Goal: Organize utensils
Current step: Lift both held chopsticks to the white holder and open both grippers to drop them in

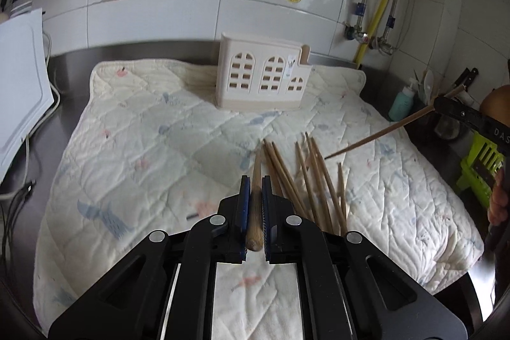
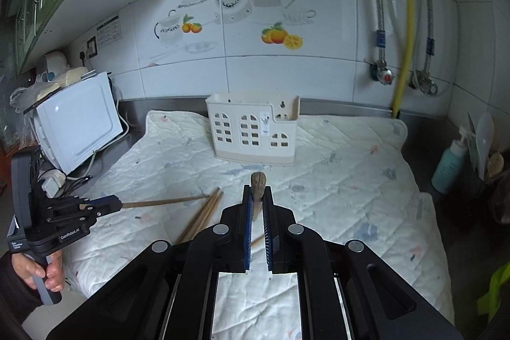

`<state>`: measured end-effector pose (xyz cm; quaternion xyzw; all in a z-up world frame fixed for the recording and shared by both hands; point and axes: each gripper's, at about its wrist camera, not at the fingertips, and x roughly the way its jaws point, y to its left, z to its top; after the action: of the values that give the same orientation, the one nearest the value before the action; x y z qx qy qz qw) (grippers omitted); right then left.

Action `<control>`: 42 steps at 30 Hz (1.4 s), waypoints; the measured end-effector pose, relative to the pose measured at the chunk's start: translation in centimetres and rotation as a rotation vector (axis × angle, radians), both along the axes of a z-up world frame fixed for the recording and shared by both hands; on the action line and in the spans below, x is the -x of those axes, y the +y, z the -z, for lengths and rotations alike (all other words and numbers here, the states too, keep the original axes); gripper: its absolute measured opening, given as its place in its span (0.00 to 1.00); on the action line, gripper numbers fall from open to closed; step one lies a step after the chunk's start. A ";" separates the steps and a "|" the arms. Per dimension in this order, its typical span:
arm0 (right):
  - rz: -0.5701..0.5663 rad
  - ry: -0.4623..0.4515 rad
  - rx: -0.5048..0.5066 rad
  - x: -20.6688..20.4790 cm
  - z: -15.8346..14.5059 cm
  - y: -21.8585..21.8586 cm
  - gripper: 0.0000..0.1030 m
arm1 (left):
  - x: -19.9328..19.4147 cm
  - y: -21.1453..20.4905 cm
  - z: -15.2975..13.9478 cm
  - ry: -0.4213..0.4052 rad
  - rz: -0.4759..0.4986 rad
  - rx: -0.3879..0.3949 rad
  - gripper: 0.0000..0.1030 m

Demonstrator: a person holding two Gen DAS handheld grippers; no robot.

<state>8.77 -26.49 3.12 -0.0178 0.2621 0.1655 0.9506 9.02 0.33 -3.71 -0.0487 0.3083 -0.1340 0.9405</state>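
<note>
- Wooden chopsticks are what I hold on both sides: my left gripper (image 1: 255, 190) is clenched on one chopstick (image 1: 256, 177), whose long axis runs straight forward along the fingers.
- My right gripper (image 2: 257, 196) is clenched on a second chopstick (image 2: 258, 180), which crosses the fingers at a slant, its blunt end poking up just past them.
- The cream holder (image 2: 253, 129) stands upright at the back of the quilted cloth (image 2: 350, 180) on the tabletop, straight ahead of both grippers and well apart from them.
- Loose chopsticks (image 1: 306, 177) lie on the cloth in front of the holder.
- I judge both grippers about equally placed to reach the holder; each stick needs tipping upright over its open top.
</note>
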 end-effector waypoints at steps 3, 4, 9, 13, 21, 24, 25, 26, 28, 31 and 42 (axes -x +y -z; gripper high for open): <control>-0.026 0.002 0.000 -1.5 -2.1 0.0 0.06 | -1.1 0.0 -1.5 -0.006 0.014 -0.007 0.05; -0.032 -0.001 0.009 -2.2 -2.9 0.1 0.06 | -1.4 -0.1 -1.9 -0.015 0.019 -0.020 0.05; -0.036 -0.038 0.059 -4.2 -6.0 0.7 0.06 | -2.5 -0.3 -3.1 -0.061 0.020 -0.063 0.05; -0.044 -0.056 0.068 -5.2 -7.1 1.1 0.06 | -2.8 0.0 -3.1 -0.078 0.018 -0.045 0.05; -0.046 -0.072 0.074 -6.6 -7.7 1.7 0.06 | -3.3 0.5 -5.1 -0.121 0.009 -0.031 0.05; -0.041 -0.088 0.085 -7.5 -8.5 1.9 0.06 | -4.2 0.4 -6.6 -0.129 0.018 -0.035 0.05; -0.039 -0.094 0.087 -7.9 -8.9 2.0 0.06 | -4.5 0.2 -7.2 -0.136 0.024 -0.037 0.05; -0.037 -0.099 0.087 -8.3 -9.4 2.0 0.06 | -4.8 0.1 -7.6 -0.142 0.029 -0.040 0.05; -0.030 -0.113 0.090 -9.3 -10.3 2.2 0.06 | -5.4 -0.5 -8.7 -0.163 0.036 -0.062 0.05; -0.011 -0.134 0.100 -11.1 -11.6 2.4 0.06 | -6.3 -1.2 -10.0 -0.193 0.043 -0.084 0.05; 0.049 -0.047 0.085 -19.5 -9.4 3.0 0.07 | -10.0 -2.7 -14.6 -0.297 0.046 -0.079 0.05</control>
<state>28.29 -23.45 12.52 -0.0555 0.2471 0.1305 0.9586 19.02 -2.40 10.85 0.0158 0.1720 -0.1491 0.9736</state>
